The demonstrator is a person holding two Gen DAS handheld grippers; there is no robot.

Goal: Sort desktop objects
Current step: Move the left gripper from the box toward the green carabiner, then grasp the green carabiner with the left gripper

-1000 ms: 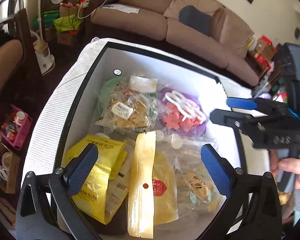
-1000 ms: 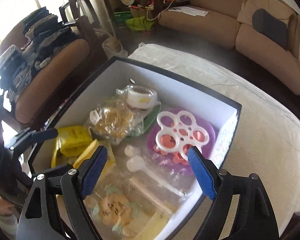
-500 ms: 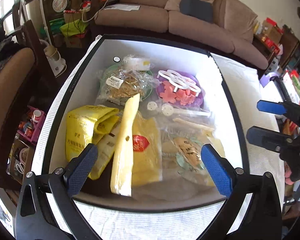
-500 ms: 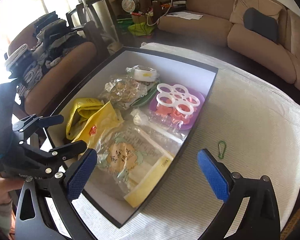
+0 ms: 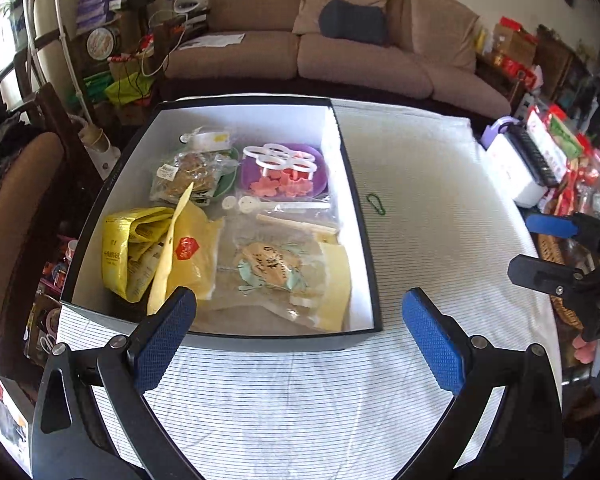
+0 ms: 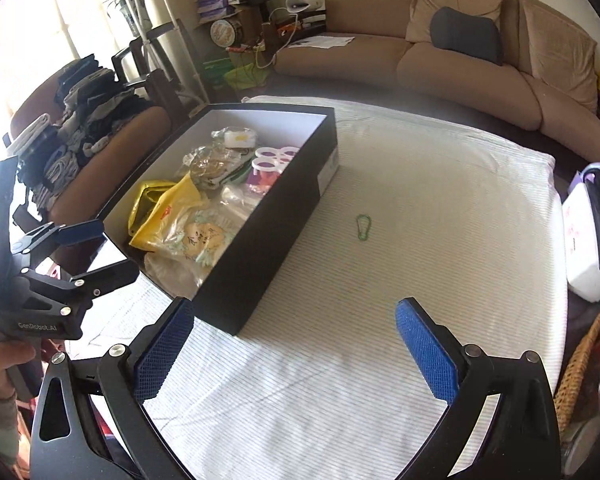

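On the striped desk point(image 6: 380, 184), a green carabiner point(image 6: 363, 227) is seen lying just beside the black box point(image 6: 276, 224) (packed with bags); left gripper point(image 5: 300, 344) and right gripper point(image 6: 296, 356) are held wide apart, empty.

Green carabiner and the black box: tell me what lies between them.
Nothing but bare striped tablecloth. The green carabiner lies alone on it, apart from the black box; the right wrist view shows this most clearly, and the left wrist view agrees.
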